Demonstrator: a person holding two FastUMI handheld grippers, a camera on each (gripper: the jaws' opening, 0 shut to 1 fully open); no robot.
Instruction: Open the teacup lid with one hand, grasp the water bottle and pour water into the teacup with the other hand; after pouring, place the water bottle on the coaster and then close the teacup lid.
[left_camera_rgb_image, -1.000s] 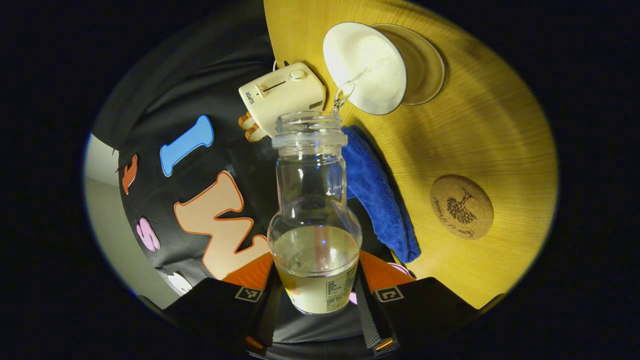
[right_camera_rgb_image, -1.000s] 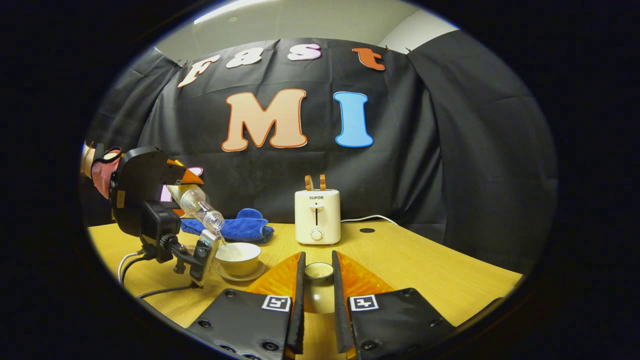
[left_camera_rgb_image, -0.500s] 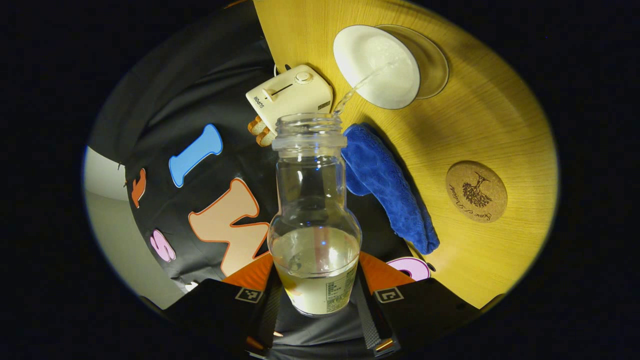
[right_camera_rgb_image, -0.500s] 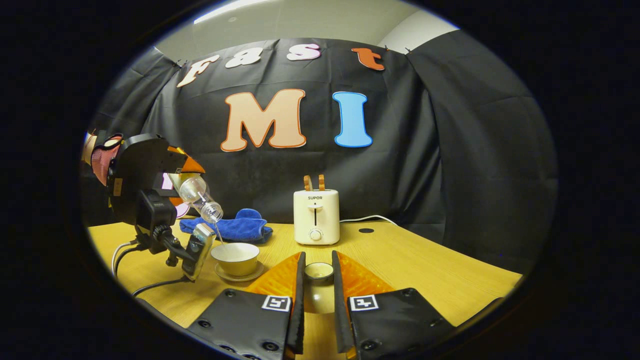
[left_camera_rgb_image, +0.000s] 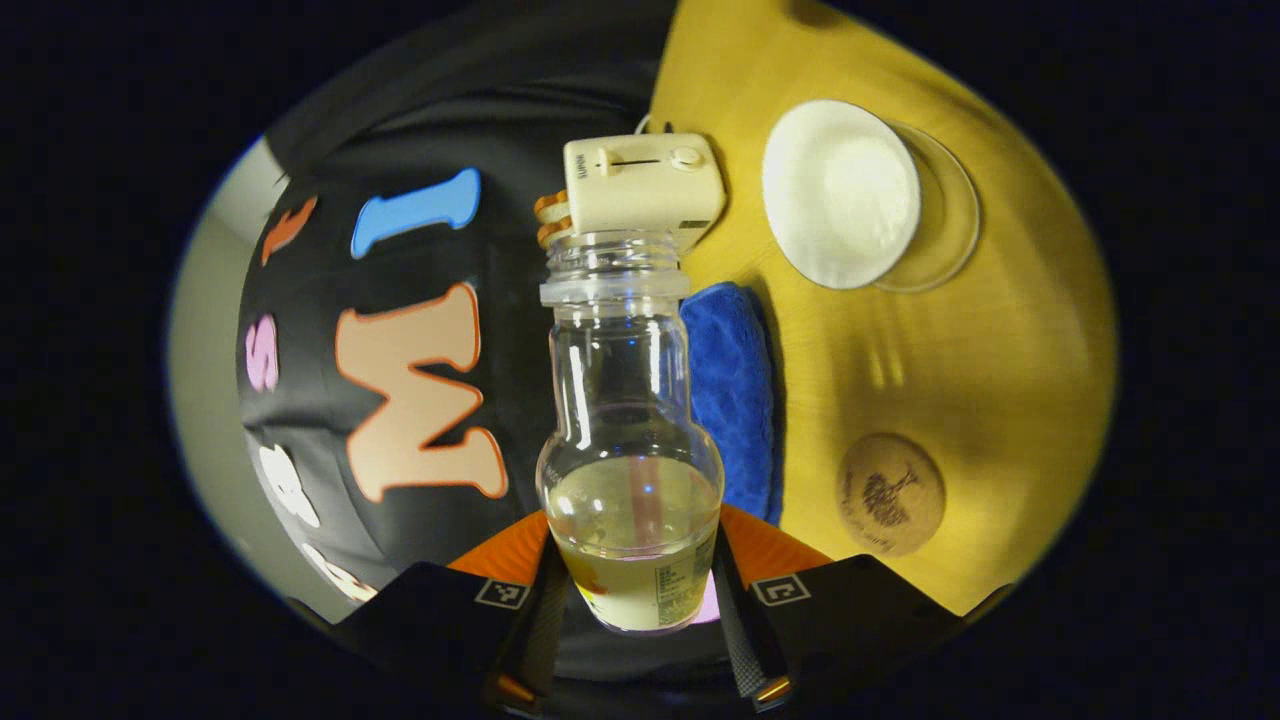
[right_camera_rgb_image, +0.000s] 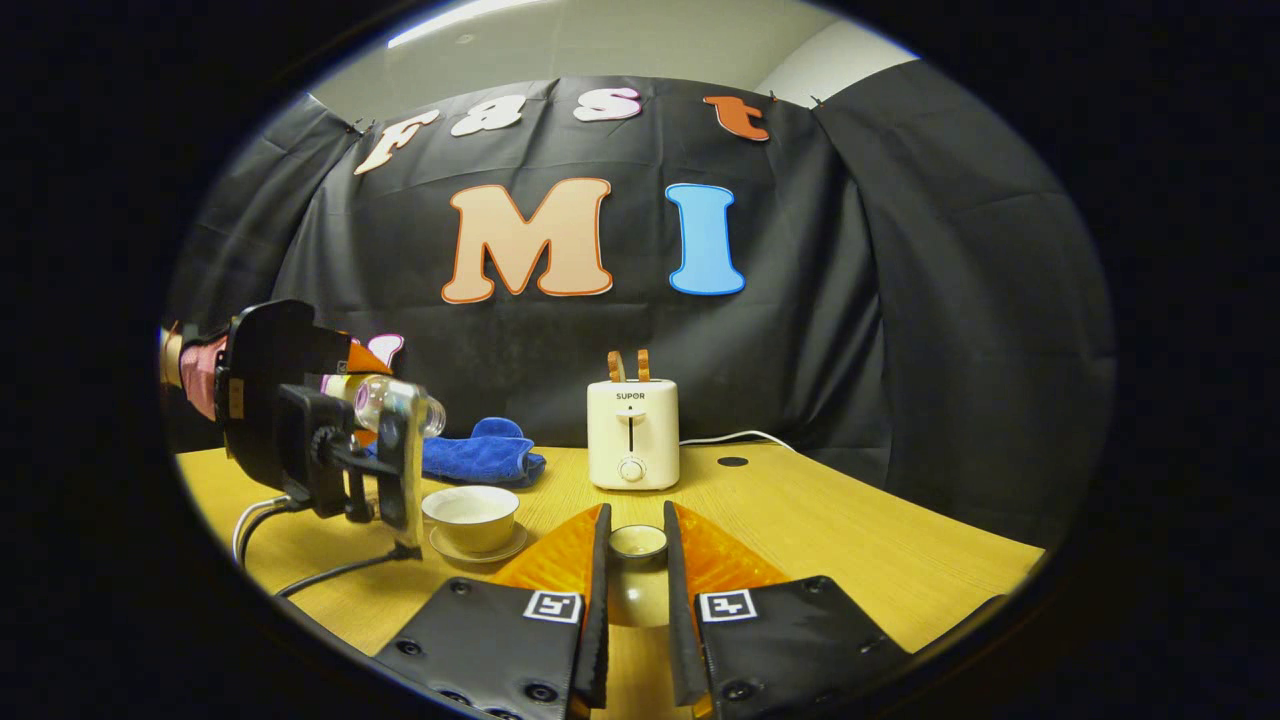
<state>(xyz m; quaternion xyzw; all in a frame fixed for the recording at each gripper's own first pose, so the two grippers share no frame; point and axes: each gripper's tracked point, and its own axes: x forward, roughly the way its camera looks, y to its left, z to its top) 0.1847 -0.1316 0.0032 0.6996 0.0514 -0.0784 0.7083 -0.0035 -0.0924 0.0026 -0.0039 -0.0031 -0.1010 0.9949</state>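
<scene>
Your left gripper (left_camera_rgb_image: 640, 600) was clamped on the water bottle (left_camera_rgb_image: 630, 440), neck pointing up-frame; the coaster (left_camera_rgb_image: 890, 493) lay lower right, nearest that hand; your right gripper (right_camera_rgb_image: 636, 600) pinched the teacup lid (right_camera_rgb_image: 637, 542).

- The teacup (right_camera_rgb_image: 471, 512) sits on a saucer (right_camera_rgb_image: 478, 549) on the worktop (right_camera_rgb_image: 820, 530).
- The cloth (right_camera_rgb_image: 480, 455) lies behind the teacup, left of the toaster (right_camera_rgb_image: 633, 432).
- The water bottle (right_camera_rgb_image: 395, 402) is up above the worktop, left of the teacup.
- The lid (right_camera_rgb_image: 637, 541) is right of the teacup, in front of the toaster.
- The coaster (left_camera_rgb_image: 890, 494) lies on the worktop, apart from the teacup.
</scene>
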